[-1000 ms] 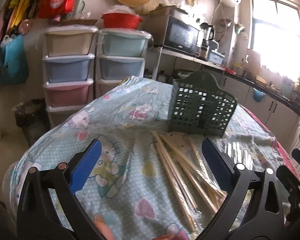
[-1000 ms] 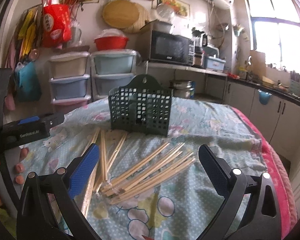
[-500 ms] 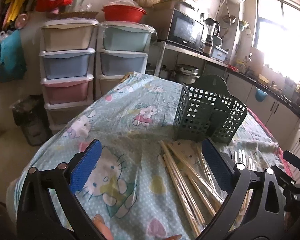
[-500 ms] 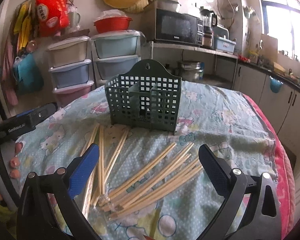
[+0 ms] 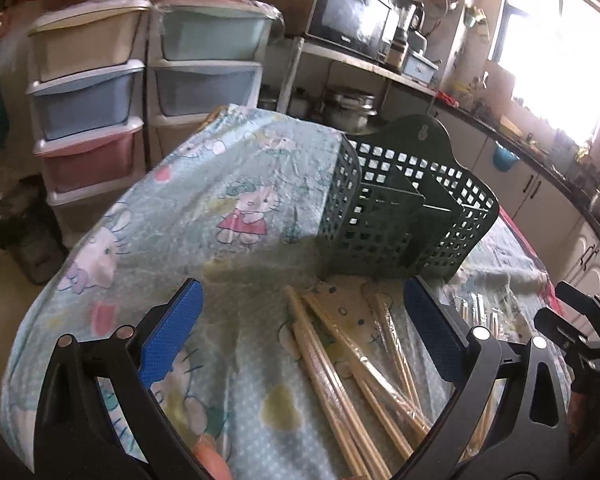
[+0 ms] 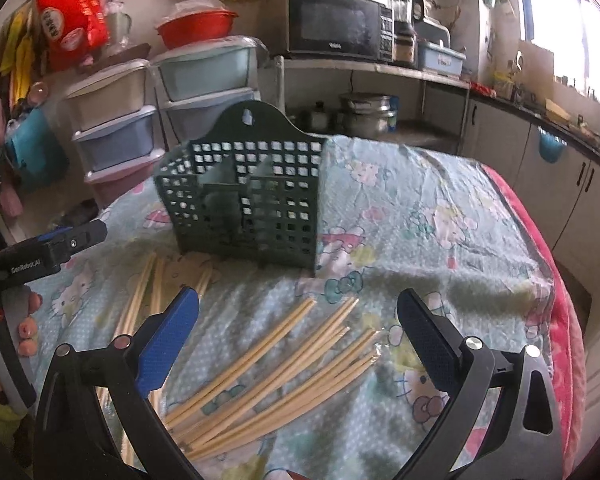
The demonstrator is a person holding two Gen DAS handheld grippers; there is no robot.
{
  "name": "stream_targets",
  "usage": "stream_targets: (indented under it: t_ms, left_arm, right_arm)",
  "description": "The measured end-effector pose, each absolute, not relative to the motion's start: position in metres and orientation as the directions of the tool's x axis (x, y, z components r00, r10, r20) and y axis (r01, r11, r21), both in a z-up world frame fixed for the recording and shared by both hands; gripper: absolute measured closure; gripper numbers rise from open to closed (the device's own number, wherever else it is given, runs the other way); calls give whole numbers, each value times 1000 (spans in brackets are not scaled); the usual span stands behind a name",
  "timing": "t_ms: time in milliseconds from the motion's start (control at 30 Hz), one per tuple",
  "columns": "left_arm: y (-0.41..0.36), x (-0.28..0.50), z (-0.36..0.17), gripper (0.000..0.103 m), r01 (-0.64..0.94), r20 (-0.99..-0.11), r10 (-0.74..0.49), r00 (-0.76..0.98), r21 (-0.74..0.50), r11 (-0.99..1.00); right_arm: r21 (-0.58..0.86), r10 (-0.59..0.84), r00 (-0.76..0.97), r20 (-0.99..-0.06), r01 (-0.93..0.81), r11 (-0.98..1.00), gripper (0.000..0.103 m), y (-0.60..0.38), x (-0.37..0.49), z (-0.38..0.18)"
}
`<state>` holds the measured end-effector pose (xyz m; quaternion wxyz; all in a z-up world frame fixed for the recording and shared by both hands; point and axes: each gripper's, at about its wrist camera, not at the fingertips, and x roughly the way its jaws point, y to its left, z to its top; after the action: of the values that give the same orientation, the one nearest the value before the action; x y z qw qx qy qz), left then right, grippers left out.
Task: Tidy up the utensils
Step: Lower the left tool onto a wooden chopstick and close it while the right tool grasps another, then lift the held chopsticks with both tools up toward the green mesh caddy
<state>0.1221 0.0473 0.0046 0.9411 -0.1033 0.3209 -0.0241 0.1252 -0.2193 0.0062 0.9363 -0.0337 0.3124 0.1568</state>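
Note:
A dark green mesh utensil basket (image 5: 404, 208) with inner dividers stands upright on the table; it also shows in the right wrist view (image 6: 244, 208). Several wooden chopsticks in clear wrappers (image 5: 352, 368) lie in front of it, below my left gripper (image 5: 300, 340), which is open and empty. A second fan of chopsticks (image 6: 276, 368) lies between the open, empty fingers of my right gripper (image 6: 300, 340). More chopsticks (image 6: 148, 292) lie to the left. The left gripper's body (image 6: 48, 252) shows at the left edge of the right wrist view.
The table wears a light blue cartoon-print cloth (image 5: 220, 208) with a red edge (image 6: 556, 320) at the right. Plastic drawer stacks (image 5: 92, 92) stand behind the table. A microwave (image 6: 336, 24) sits on a shelf, and kitchen cabinets (image 6: 560, 184) run along the right.
Both grippers have moved forward and up toward the basket, which looks larger and seen more from above. Both stay open. Chopsticks and basket have not moved.

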Motion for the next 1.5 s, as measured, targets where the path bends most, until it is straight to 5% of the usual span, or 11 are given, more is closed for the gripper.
stream_targets:
  t_ms: [300, 667, 1000, 1200, 1500]
  left_arm:
    - [43, 156, -20, 14, 11, -694, -182, 697, -244, 970]
    - [63, 176, -50, 41, -9, -750, -283, 598, -359, 933]
    - [77, 191, -57, 53, -45, -753, -330, 569, -429, 902]
    - [80, 198, -59, 68, -63, -758, -335, 560, -443, 895]
    - [82, 208, -59, 96, -64, -764, -340, 548, -444, 894]
  right_arm:
    - [90, 272, 683, -678, -290, 953, 7, -233, 161, -15]
    - [268, 341, 552, -761, -211, 940, 48, -251, 209, -49]
    - [363, 385, 494, -780, -144, 921, 84, -261, 236, -66]
    - [375, 390, 518, -761, -139, 916, 94, -268, 240, -61]
    - [371, 392, 553, -735, -155, 916, 95, -275, 239, -49]
